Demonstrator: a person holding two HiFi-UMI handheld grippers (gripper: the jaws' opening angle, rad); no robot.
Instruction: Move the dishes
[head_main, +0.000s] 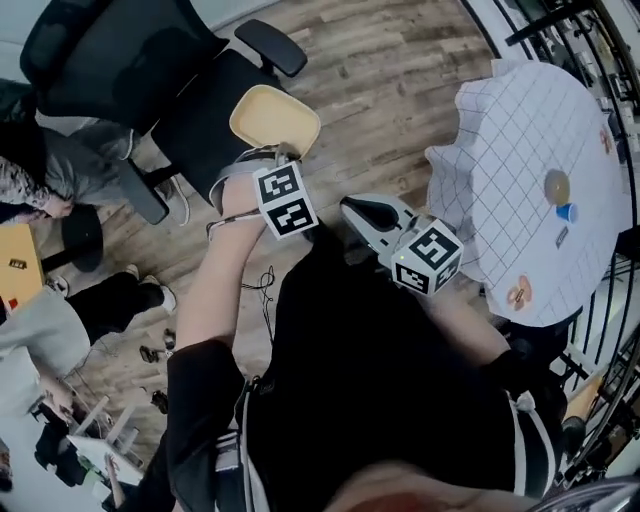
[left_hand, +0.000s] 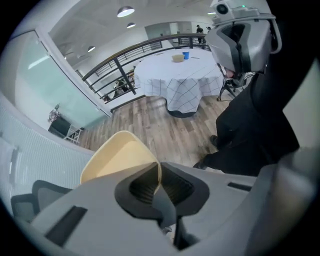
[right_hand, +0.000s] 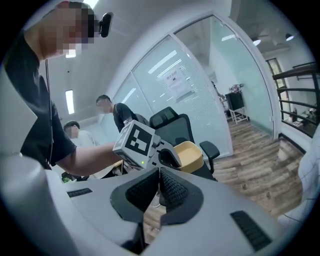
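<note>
Wood-plank floor, a black office chair (head_main: 110, 50), a round table (head_main: 510, 150) draped in grid-checked cloth. From the head view, the left gripper (head_main: 283, 155) carries a smooth, pale-yellow dish (head_main: 272, 115) above the chair; in the left gripper view its ribbed black pads (left_hand: 177, 186) are nipped on the dish's thin rim; in the right gripper view, the right gripper (right_hand: 159, 181) has its ribbed pads pressed together with nothing between.

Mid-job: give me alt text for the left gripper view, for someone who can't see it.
The left gripper is shut on the rim of a yellow bowl, held above a wood floor. Behind stands a round table in a checked cloth, bearing a blue cup; a person in black fills the right side.
</note>
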